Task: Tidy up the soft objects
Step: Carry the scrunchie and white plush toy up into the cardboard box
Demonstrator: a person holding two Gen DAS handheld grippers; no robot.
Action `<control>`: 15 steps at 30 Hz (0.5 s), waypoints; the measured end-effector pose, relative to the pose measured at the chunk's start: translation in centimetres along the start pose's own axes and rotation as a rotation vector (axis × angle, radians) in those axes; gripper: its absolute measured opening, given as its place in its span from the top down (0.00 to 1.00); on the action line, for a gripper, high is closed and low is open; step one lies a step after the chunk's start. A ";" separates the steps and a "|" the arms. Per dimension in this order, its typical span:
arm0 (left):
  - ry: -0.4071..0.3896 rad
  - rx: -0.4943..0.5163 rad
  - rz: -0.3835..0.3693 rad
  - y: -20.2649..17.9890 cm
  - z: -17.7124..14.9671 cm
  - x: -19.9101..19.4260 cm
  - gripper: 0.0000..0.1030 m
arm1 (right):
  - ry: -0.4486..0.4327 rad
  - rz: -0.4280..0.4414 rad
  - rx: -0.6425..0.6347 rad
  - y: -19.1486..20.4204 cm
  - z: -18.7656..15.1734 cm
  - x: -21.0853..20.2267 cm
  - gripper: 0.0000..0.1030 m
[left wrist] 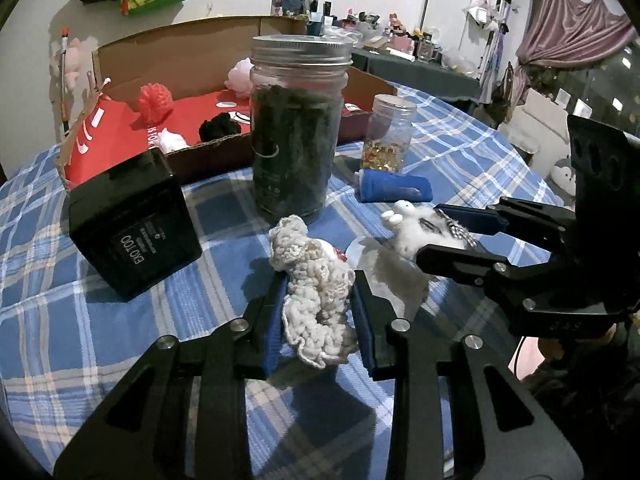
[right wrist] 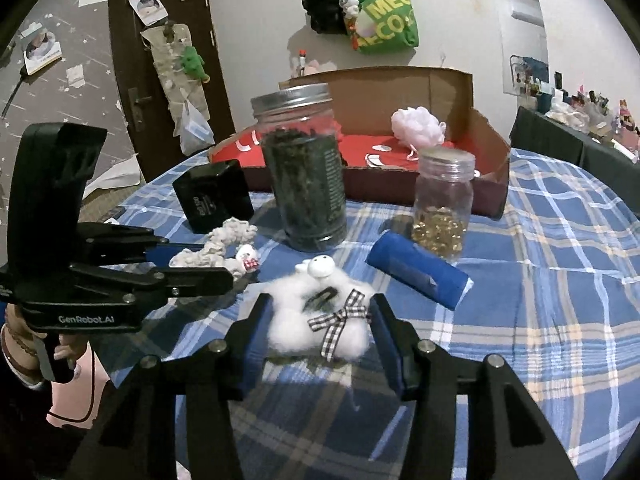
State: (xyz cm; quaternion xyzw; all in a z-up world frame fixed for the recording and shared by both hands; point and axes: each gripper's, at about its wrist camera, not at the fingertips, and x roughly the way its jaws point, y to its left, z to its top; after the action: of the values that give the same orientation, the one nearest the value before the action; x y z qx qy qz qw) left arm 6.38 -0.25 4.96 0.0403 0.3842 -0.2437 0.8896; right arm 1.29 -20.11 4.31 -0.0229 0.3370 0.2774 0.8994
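Left wrist view shows the cardboard box [left wrist: 188,56] in the upper left of the frame already holding several soft things: a red pompom [left wrist: 156,102], a black fluffy piece [left wrist: 219,126], a small white piece [left wrist: 172,141] and a pink bath pouf [left wrist: 239,74] at its back. That part of the sorting looks done. Two soft items are not yet in the box, and both sit low in the frames on the blue plaid desk [left wrist: 60,300].

At lower centre of this view the left hand-held gripper [left wrist: 318,316] has its blue pads pressed against the sides of the crocheted cream toy [left wrist: 316,292], which bulges between them. At right of the frame the right hand-held gripper [left wrist: 444,236] is clamped on the white fluffy toy [left wrist: 412,232].

Right wrist view shows the same from the other side: the checked bow [right wrist: 340,320] of the fluffy toy lies between the fingers at lower centre, the pads touching the fluff on both sides.

Both tools point slanting down toward the desk, side by side, the left one held by a hand [right wrist: 24,344] at lower left. I cannot tell whether either toy has left the cloth.

The tall jar [left wrist: 298,128], small jar [left wrist: 390,136], black cube [left wrist: 132,220] and blue roll [left wrist: 396,190] stand between the toys and the box, so I judge the carry must go over or around them.
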 end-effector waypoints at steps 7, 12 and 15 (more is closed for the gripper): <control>0.001 -0.035 0.020 1.4 -0.3 -1.3 0.72 | 0.000 -0.063 -0.014 -0.9 0.0 -0.9 0.50; 0.008 -0.078 0.041 3.7 -1.0 -2.6 0.72 | -0.002 -0.121 -0.012 -2.3 0.1 -1.8 0.50; 0.017 -0.105 0.064 5.3 -1.5 -3.5 0.72 | -0.001 -0.152 -0.002 -3.4 0.4 -2.1 0.50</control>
State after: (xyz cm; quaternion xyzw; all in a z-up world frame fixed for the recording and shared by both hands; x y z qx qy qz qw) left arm 5.83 6.21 5.74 0.0077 0.4027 -0.1942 0.8945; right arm 1.97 -23.95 5.39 -0.0491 0.3335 0.2087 0.9180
